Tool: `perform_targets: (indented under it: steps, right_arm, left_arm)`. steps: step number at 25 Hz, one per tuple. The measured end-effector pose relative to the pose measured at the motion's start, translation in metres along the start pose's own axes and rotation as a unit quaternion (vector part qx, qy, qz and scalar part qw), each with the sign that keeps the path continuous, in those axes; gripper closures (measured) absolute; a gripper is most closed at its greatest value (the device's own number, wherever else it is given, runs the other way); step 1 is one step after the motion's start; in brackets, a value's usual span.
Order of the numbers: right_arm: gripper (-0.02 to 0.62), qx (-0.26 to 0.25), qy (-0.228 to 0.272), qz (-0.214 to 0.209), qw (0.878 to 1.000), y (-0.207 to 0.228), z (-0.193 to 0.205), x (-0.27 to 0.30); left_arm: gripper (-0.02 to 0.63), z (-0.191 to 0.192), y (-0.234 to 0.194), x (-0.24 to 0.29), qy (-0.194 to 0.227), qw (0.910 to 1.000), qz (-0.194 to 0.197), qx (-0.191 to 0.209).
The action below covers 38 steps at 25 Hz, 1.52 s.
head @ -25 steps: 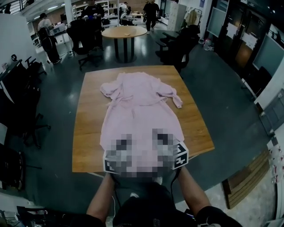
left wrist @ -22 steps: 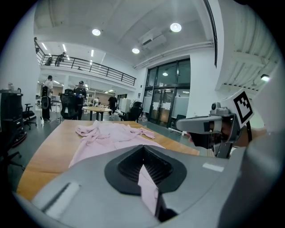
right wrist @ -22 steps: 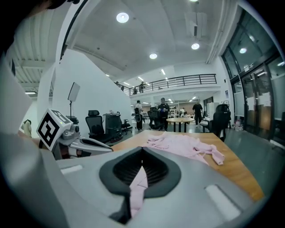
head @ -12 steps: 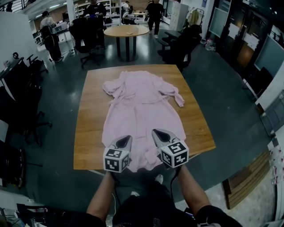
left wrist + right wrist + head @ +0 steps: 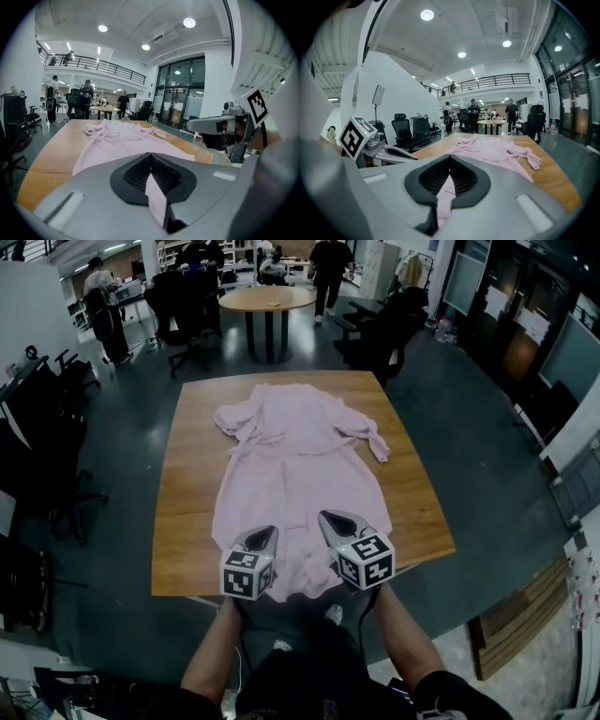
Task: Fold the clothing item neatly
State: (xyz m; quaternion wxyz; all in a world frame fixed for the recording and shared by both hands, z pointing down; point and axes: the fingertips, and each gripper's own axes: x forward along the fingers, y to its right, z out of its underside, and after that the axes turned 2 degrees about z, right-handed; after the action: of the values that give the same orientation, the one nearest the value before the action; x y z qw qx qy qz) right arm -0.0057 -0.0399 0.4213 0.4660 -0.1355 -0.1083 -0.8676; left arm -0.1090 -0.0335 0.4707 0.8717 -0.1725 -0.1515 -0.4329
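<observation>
Fingers of your left gripper and right gripper are each clenched on the near hem of the pink dress. It lies spread lengthwise on the wooden table, sleeves bunched at the far end.

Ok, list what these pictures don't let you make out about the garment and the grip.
Near hem of the pink garment: in the head view, covered by the left gripper and right gripper; in each gripper view, that gripper's own body blocks it.
Collar end: in the head view, bunched and too small to tell dress from robe.
Underside against the wooden table: hidden in every view.
</observation>
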Motion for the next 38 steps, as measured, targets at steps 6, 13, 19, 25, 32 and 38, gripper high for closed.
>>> perform_targets:
  steps: [6,13,19,25,32,38]
  right_arm:
    - [0.593,-0.003,-0.024,-0.007,1.0,0.01,0.017,0.015]
    - [0.594,-0.003,-0.059,-0.021,0.998,0.025,0.039,0.037]
    - [0.592,-0.006,-0.078,-0.04,0.996,0.034,0.049,0.054]
    - [0.593,-0.011,-0.087,-0.058,0.994,0.036,0.05,0.069]
    - [0.593,-0.009,-0.117,-0.076,0.99,0.037,0.069,0.093]
    - [0.504,-0.02,-0.165,-0.105,0.98,0.029,0.101,0.125]
  left_arm:
    - [0.562,0.042,-0.014,0.029,-0.067,0.9976,-0.016,0.006]
    - [0.46,0.087,-0.024,0.076,-0.14,0.9896,-0.035,0.006]
    - [0.43,0.115,-0.041,0.1,-0.186,0.9803,-0.066,-0.004]
    - [0.509,0.125,-0.055,0.104,-0.192,0.9765,-0.097,-0.018]
    - [0.558,0.118,-0.057,0.082,-0.169,0.9791,-0.105,-0.041]
    - [0.563,0.106,-0.06,0.04,-0.141,0.9799,-0.126,-0.062]
